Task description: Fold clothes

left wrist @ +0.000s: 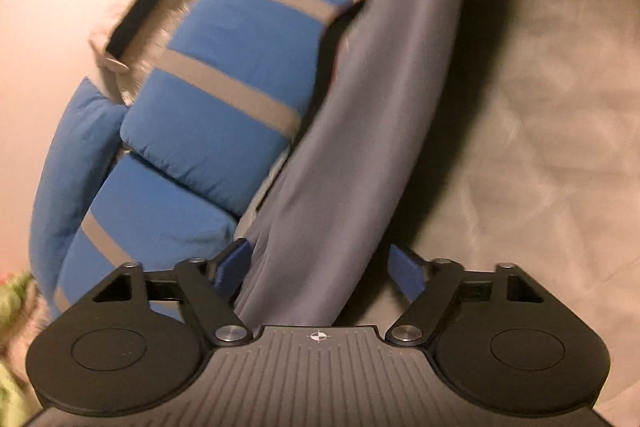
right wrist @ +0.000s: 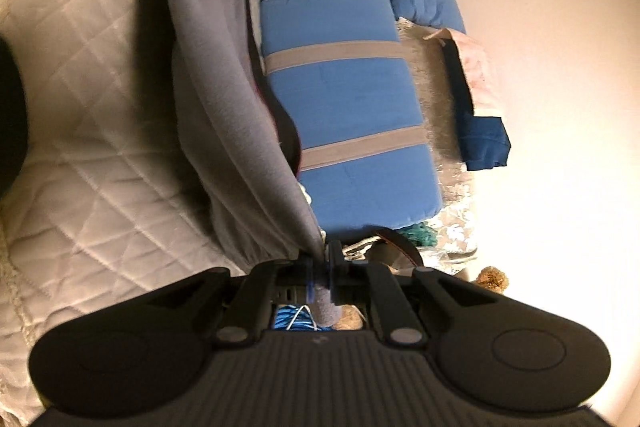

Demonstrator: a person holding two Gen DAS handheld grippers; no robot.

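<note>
My left gripper (left wrist: 322, 269) is tipped sideways over the bed. Its jaws stand wide apart, with the grey garment (left wrist: 360, 131) running between them. The cloth touches the left blue pad (left wrist: 232, 267) and lies clear of the right one. I cannot tell whether it is merely resting there.

My right gripper (right wrist: 320, 267) is also tipped sideways. Its jaws are clenched on a narrow bunched edge of the same grey garment (right wrist: 224, 99). The cloth stretches away from the fingertips in a long band, raised above the white quilted bedspread (right wrist: 88, 131) and throwing a shadow on it.

Beside the garment, along the wall side of the bed, lies a row of blue cushions (right wrist: 340, 99) with grey stripes.

Containers: the only one visible is an open cardboard box (left wrist: 132, 27) behind the cushions. Its image is blurred and its inside is dark, so I cannot tell what it holds. A dark blue folded cloth (right wrist: 484, 143) lies at one end of it.
</note>
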